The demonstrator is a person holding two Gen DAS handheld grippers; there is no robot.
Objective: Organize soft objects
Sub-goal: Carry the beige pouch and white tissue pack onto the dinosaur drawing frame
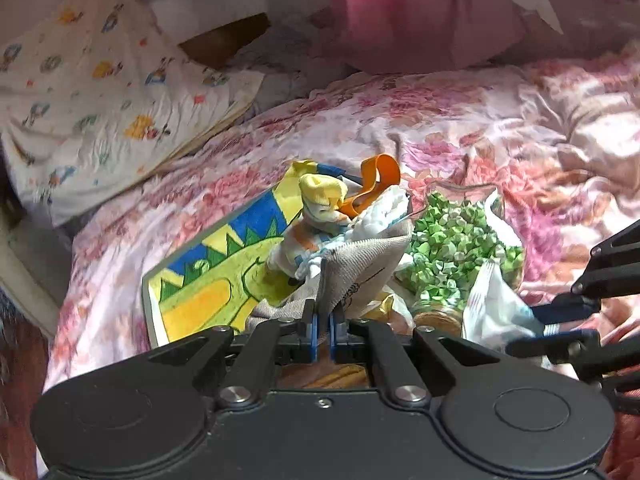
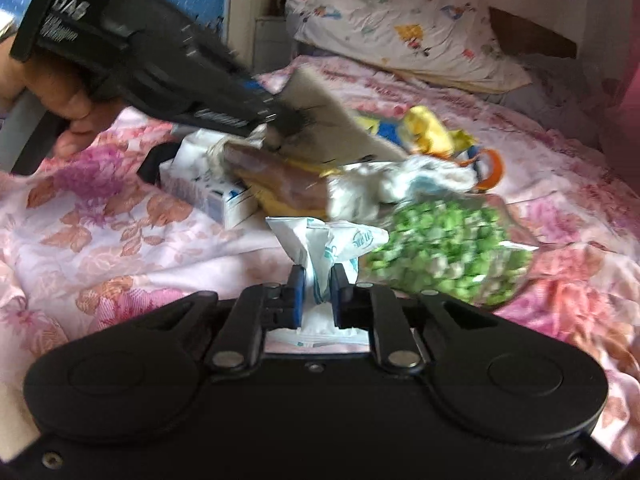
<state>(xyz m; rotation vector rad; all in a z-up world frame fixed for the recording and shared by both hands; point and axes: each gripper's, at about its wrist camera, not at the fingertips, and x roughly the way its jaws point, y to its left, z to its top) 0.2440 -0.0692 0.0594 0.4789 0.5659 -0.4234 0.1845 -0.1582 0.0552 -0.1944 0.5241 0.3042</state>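
On the bed (image 1: 460, 120), amid a heap of odds and ends on the flowered cover, the left hand-held gripper (image 1: 324, 314) has its jaws pinched together on a fold of the grey cloth (image 1: 360, 264), and the right hand-held gripper (image 2: 316, 284) is clamped on the white tissue packet (image 2: 320, 240). I'd worry most about the grey cloth: it is tangled in with the small knitted white piece (image 1: 384, 212), the yellow sock (image 1: 322, 192) and the orange loop (image 1: 378, 176), so pulling it away could drag those along or tip them onto the bag of green paper bits (image 1: 460, 248) just beside. The tissue packet is slick and held only by a crumpled end; it may slide out. Both grippers tilt downward toward the pile, close to each other, so they could collide. A person's hand (image 2: 60, 92) grips the left tool's handle from behind, up at the left of the right-hand view.
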